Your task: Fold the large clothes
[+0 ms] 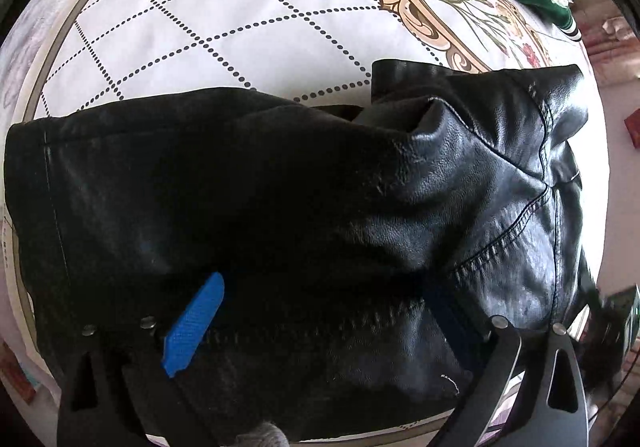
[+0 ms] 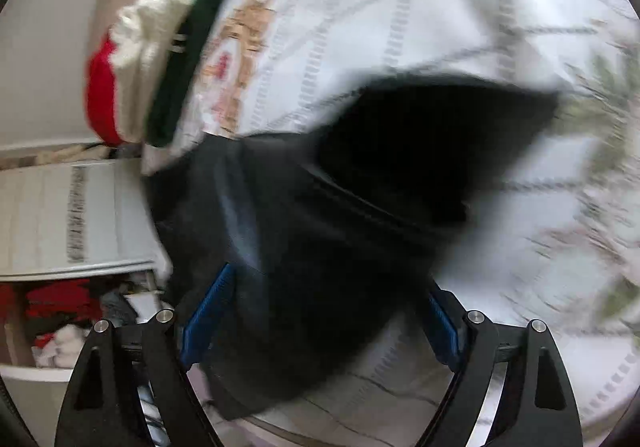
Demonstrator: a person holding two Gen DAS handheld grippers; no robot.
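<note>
No text, label, brand or number can be read in either view.

Free room and obstacles, referred to the black leather jacket (image 1: 304,207). The jacket fills the near space between both grippers' fingers. Beyond it, the quilted bedspread (image 1: 224,15) lies bare. At the far corner past the jacket, a green, white and red garment pile (image 2: 160,59) stands as the only obstruction; right-wrist view blurred.

Both wrist views look closely down at the black jacket (image 1: 320,207) on the bed (image 1: 240,7)
</note>
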